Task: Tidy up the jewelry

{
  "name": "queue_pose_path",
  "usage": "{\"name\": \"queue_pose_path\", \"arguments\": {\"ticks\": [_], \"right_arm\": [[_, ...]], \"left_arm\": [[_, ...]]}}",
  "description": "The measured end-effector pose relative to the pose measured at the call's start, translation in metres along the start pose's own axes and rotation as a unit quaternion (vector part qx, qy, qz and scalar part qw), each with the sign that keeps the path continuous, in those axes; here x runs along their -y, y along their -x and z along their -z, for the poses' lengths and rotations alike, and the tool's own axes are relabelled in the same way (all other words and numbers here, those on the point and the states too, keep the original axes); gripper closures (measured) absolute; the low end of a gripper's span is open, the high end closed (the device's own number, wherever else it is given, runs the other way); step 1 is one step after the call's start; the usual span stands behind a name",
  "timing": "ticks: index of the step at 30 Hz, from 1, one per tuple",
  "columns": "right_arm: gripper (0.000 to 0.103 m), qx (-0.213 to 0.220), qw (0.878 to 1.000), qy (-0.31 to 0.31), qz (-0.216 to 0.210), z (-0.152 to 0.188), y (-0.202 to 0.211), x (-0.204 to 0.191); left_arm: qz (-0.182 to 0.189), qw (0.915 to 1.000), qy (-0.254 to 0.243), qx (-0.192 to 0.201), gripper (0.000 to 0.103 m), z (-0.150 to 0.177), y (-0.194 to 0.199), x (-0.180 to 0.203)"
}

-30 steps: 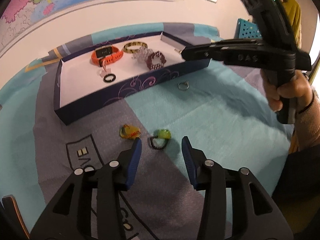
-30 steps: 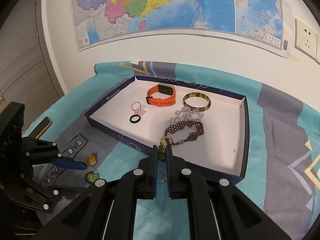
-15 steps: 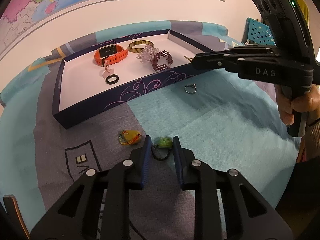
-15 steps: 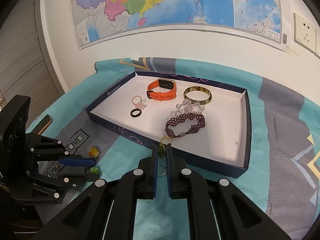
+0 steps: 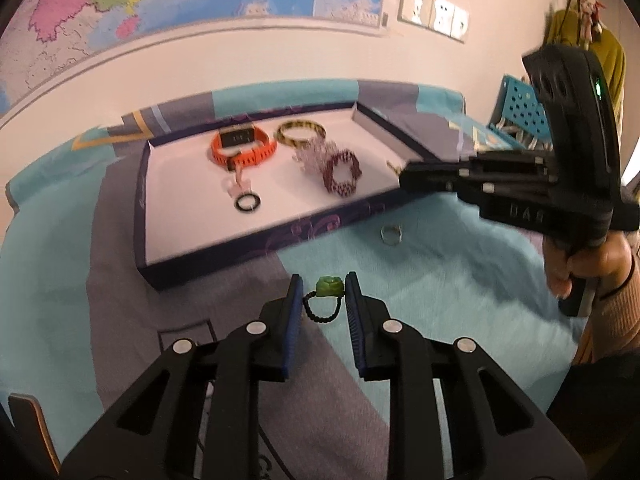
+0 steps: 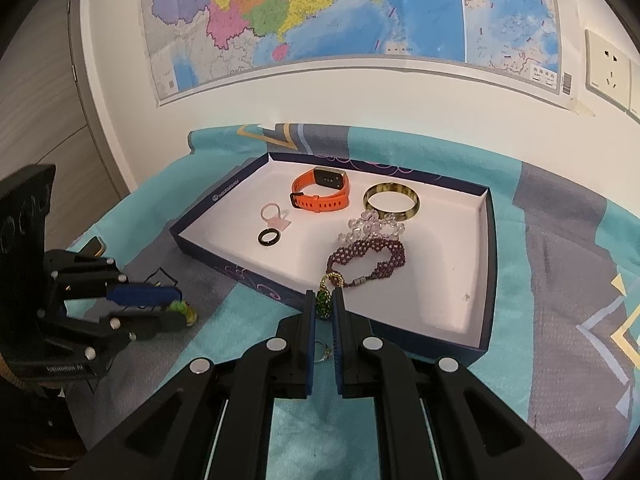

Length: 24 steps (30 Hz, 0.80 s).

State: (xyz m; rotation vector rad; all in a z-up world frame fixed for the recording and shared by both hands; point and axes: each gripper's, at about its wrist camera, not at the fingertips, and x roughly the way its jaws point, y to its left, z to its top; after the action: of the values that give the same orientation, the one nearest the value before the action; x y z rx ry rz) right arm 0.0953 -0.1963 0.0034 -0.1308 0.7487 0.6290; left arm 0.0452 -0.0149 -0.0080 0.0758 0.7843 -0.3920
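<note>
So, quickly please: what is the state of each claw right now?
Left claw: closed on the green bead ring with black cord.
Right claw: closed on a green beaded pendant with gold loop.

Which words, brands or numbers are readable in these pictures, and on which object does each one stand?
"DAS": raised letters on the body of the right gripper, seen from the left wrist.
Print on the wall map, with its legend and barcode: too small to read.
Logo text on the tray wall: too small.
Lettering on the left gripper body and on the bedsheet: blurred, unreadable.
</note>
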Motion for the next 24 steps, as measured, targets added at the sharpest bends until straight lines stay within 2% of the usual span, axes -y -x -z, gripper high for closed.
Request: {"name": "queue_pose_path", "arguments": {"ticks": [13,24], "right_arm": [[0.097,0.002,1.0,0.001,0.002,-0.013,-0.006,0.006],[0.097,-0.003,1.0,0.002,0.01,-0.022,-0.014,0.011]], "left_arm": [[-0.028,0.9988,0.03,0.026,0.081,-0.036,-0.006,-0.018],[-0.042,0.9981,0.038,0.026,0.081,-0.049,-0.021,-0.028]]}}
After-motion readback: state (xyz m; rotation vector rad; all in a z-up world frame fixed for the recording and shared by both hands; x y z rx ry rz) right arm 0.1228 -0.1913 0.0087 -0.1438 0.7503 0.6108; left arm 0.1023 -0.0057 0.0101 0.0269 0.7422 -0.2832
